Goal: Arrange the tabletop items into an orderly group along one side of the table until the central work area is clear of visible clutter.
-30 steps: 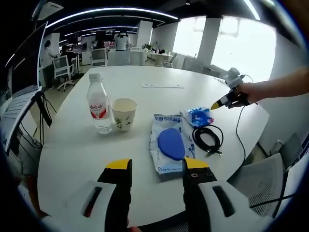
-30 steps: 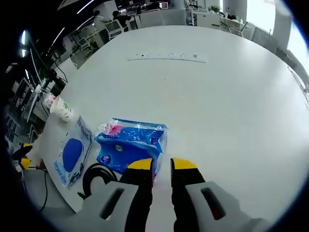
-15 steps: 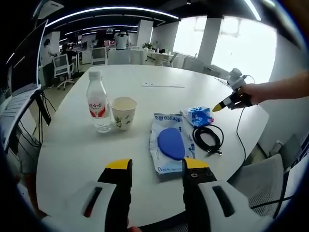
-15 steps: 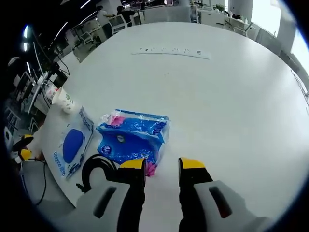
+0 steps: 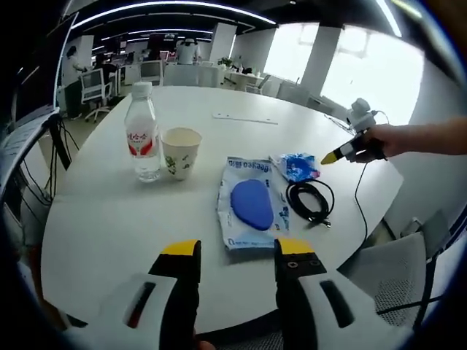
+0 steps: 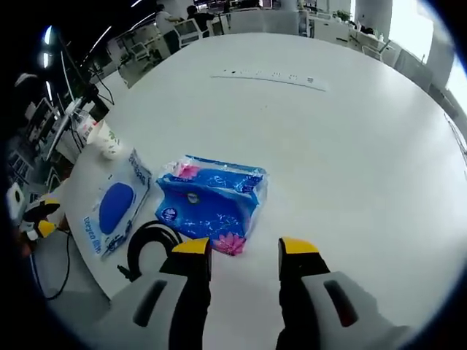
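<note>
On the white round table (image 5: 109,211) stand a clear water bottle (image 5: 141,133) with a red label and a paper cup (image 5: 179,152) beside it. A white and blue pouch (image 5: 250,206) lies in the middle, a blue tissue pack (image 5: 297,167) and a coiled black cable (image 5: 310,202) to its right. My left gripper (image 5: 235,255) is open near the table's front edge, short of the pouch. My right gripper (image 6: 244,252) is open just behind the tissue pack (image 6: 213,202), with nothing between its jaws; it also shows in the left gripper view (image 5: 336,154), held by a hand.
A flat power strip (image 5: 244,118) lies at the far side of the table, also seen in the right gripper view (image 6: 270,76). Office chairs and desks stand beyond. A grey chair (image 5: 398,281) sits at the table's right edge.
My right gripper's jaws have spread apart from nearly shut to open, and it drew back a little from the tissue pack. The left view shifted slightly; the items stayed put.
</note>
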